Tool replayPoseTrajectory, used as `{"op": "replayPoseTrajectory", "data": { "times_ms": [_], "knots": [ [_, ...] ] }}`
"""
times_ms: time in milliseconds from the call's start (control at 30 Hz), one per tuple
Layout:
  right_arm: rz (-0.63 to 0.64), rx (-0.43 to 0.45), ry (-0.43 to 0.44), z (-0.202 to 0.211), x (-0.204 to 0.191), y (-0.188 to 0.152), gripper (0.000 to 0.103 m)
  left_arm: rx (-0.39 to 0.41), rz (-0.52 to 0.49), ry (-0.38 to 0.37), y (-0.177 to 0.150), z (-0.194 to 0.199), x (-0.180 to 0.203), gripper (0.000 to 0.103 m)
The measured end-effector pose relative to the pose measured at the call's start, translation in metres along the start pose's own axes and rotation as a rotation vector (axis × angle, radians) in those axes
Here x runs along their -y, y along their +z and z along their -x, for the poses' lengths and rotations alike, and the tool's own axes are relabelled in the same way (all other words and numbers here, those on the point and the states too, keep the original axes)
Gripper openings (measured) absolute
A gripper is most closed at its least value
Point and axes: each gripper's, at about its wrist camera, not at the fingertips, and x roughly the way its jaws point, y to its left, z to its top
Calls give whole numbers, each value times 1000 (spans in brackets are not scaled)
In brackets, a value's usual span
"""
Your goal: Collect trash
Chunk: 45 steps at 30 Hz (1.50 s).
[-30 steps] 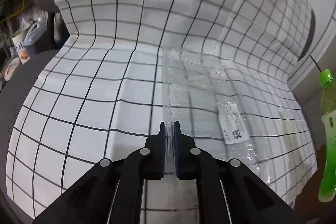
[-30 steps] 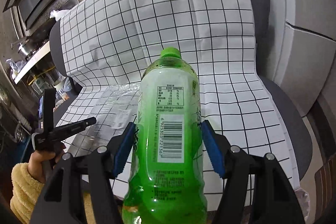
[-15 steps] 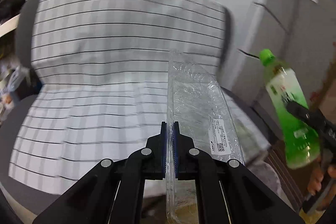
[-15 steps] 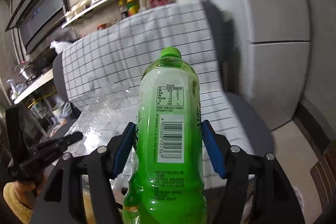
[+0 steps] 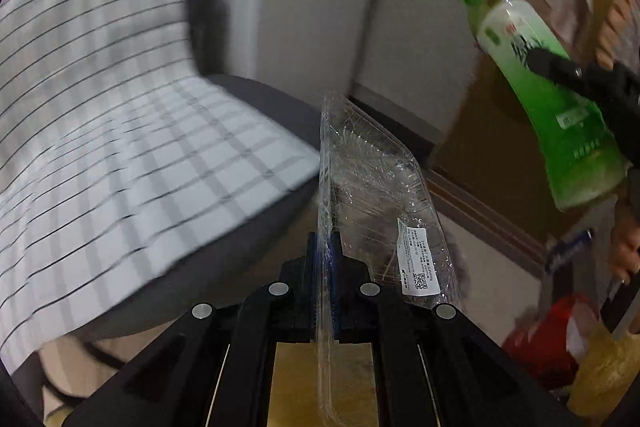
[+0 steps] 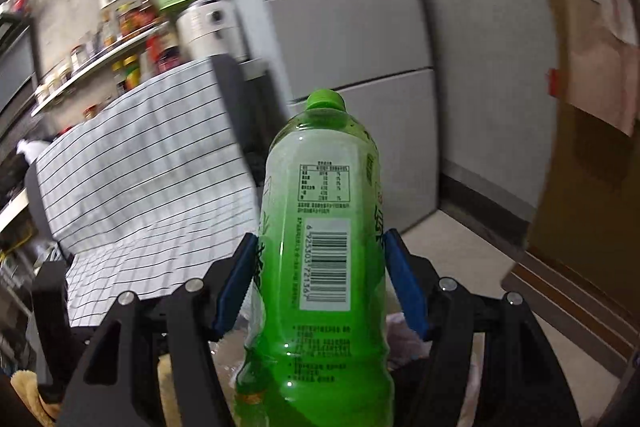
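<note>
The room is dim and evenly lit, a flat indoor light with no hard shadows. Both views bend strongly at their edges and fall to black in the corners. The left wrist view is smeared: the checked cloth (image 5: 120, 147) streaks sideways, the bottle (image 5: 548, 99) is soft. Only the clear tray (image 5: 376, 195) stays sharp, with small glints on its ribs. In the right wrist view the bottle (image 6: 324, 251) is crisp, its barcode readable; the shelf (image 6: 100, 55) behind blurs.

Grey chair (image 5: 248, 99) — checked cloth (image 5: 120, 155) draped over back and seat.
</note>
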Motion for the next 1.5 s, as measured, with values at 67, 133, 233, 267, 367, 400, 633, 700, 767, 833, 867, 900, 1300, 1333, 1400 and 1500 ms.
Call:
{"op": "replayPoseTrajectory", "data": {
  "times_ms": [67,133,233,267,367,400,633,700,767,833,867,900,1300,1333,1400,1500],
  "knots": [
    [-16,-1,-22,1,16,-1,64,-20,-31,-35,6,-12,17,6],
    [-31,0,-32,2,28,-1,64,-35,-59,-65,11,-25,32,6],
    [-58,10,-46,4,44,-1,64,-58,-96,-113,20,-45,55,8],
    [-64,12,-49,5,48,-1,64,-67,-91,-121,24,-55,59,10],
    [-68,15,-65,6,56,-2,64,-94,-73,-114,31,-75,65,51],
    [-68,12,-69,6,58,-3,64,-86,-70,-98,31,-76,65,55],
    [-66,-29,-76,-4,58,-14,64,14,-61,21,32,-43,38,56],
    [-62,-37,-77,-7,54,-16,64,51,-39,81,29,-27,24,57],
    [-47,-38,-86,-9,48,-19,64,72,-20,135,25,-12,11,58],
    [-28,-37,-100,-11,43,-20,64,81,-5,180,21,1,0,59],
    [-20,-34,-106,-12,40,-20,64,87,8,199,18,8,-8,59],
    [-14,-33,-109,-12,39,-20,64,90,20,212,15,14,-14,59],
    [14,-65,-182,-16,29,-14,85,116,98,269,-1,47,-45,59],
    [25,-61,-170,-14,24,-13,85,120,98,273,0,48,-45,59],
    [47,-56,-152,-13,15,-11,85,128,102,280,-2,54,-46,59],
    [80,-64,-116,-12,0,-9,85,128,112,289,-2,61,-49,63]
  ]
}}
